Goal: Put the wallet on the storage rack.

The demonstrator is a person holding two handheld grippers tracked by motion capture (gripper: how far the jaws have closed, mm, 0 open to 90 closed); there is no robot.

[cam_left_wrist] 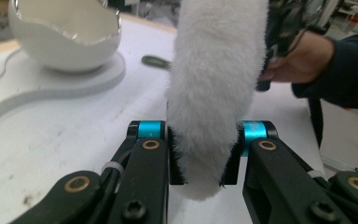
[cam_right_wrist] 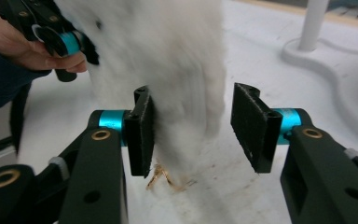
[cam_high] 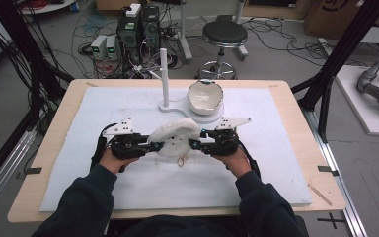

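Surface: white mat on a wooden surface (cam_high: pixel 54 148), cables and a stool on the floor beyond.
Fluffy white piece (cam_high: pixel 175 138): held up between both hand-held grippers.
Left hand-held gripper (cam_left_wrist: pixel 204 156): pads pressed tight on the fluff's lower edge.
Right hand-held gripper (cam_right_wrist: pixel 193 130): jaws apart, fluff against one pad, the other clear.
Gold string (cam_right_wrist: pixel 161 179): just under the right hand-held gripper; the left gripper view hides it.
White eggshell bowl (cam_high: pixel 205 96): beyond the right hand-held gripper, beside a post (cam_high: pixel 164 79).

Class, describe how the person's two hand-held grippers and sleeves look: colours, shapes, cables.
The left hand-held gripper and right hand-held gripper are black, with blue cylinders and brass-coloured rivets at the jaws, flat black pads, grey three-cornered plates on top and black trailing cables. The sleeves are dark navy.
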